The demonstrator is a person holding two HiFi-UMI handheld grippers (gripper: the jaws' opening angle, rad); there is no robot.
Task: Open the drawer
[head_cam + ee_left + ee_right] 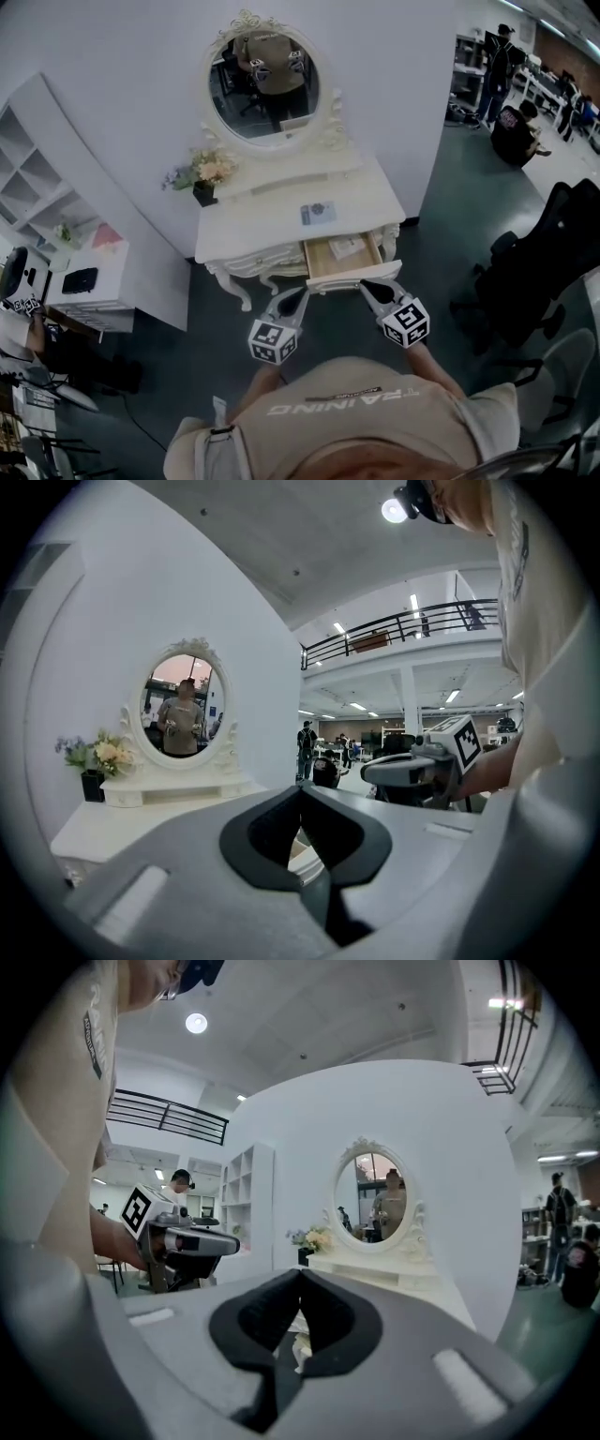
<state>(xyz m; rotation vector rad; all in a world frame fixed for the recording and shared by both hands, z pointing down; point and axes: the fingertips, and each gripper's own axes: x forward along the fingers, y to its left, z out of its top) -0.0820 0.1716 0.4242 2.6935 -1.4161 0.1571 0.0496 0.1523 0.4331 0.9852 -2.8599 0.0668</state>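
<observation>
The left tongs (pixel 302 294) are closed, the dark pads meeting at their tips with nothing between them. The right tongs (pixel 367 285) are closed and empty in the same way. Both point roughly level toward the drawer (pixel 343 277), one near each front corner: the left tongs just off the left corner, the right tongs just off the right corner. Whether either tip touches the drawer front I cannot tell.

The drawer stands pulled out from the right half of the white bench (pixel 267 230), its pale wooden inside showing, with a paper (pixel 345 247) lying at the back. On the bench top, above the drawer, lies a small card (pixel 318 213). At the bench's back left corner stand flowers (pixel 208 170) in a dark pot. An oval mirror (pixel 263 86) with a carved white frame rises behind, reflecting the person holding the tongs. A white shelf unit (pixel 37 164) stands to the left and a dark chair (pixel 553 258) to the right.
</observation>
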